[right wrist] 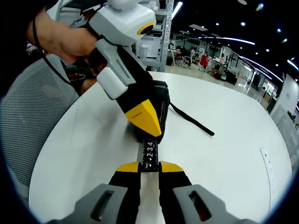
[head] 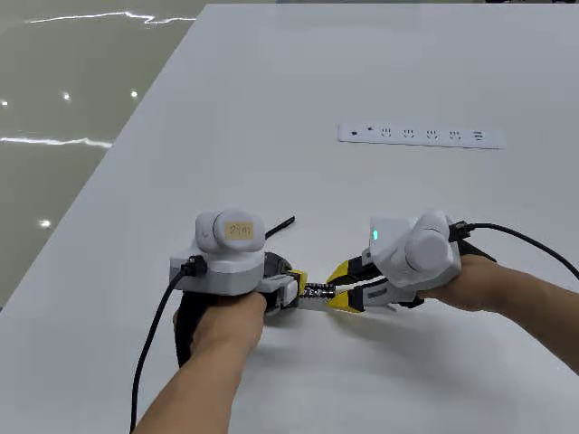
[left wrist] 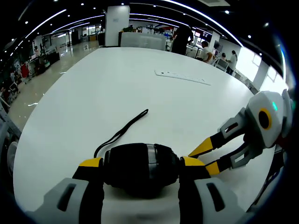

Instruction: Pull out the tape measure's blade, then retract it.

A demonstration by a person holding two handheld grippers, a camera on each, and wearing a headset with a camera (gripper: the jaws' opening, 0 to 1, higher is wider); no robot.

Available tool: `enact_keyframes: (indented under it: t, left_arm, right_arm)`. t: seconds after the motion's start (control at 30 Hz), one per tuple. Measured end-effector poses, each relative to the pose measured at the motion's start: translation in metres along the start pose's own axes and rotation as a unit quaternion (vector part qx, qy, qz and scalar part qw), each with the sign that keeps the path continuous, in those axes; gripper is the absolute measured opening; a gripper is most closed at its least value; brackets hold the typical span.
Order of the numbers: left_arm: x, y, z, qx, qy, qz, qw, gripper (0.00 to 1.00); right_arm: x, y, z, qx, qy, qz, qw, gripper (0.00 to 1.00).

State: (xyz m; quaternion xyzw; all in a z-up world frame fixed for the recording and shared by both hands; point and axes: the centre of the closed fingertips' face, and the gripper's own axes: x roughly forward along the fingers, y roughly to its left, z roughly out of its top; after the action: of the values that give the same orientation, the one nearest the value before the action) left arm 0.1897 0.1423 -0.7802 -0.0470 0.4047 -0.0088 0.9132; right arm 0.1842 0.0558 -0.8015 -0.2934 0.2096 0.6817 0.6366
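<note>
Black tape measure (left wrist: pixel 140 168) sits on the white bench (head: pixel 362 72), case clamped between left gripper (head: pixel 291 285) fingers. Fingers of right gripper (right wrist: pixel 149 167) pinch shut on blade (right wrist: pixel 150 151) tip, short length out between the two grippers. Strap (left wrist: pixel 124 130) trails off the case. Power strip (head: pixel 420 136) well beyond.

Two tools — left tool (head: pixel 290 287), right tool (head: pixel 342 287) — one tape measure (left wrist: pixel 140 166), one power strip (head: pixel 421 136).

A large open-plan office: long ceiling light strips (left wrist: pixel 205 17), distant desks (left wrist: pixel 142 41), people (left wrist: pixel 204 50), glossy floor (head: pixel 54 108).
</note>
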Motion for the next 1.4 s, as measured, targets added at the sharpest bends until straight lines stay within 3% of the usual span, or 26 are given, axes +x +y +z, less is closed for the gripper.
enact_keyframes:
  t: [1.4]
  left_arm:
    - [0.0, 0.0, -0.001, 0.0, 0.001, -0.004, 1.0, 0.6]
  right_arm:
    - [0.014, 0.002, 0.014, 0.002, -0.001, 0.0, 1.0, 0.14]
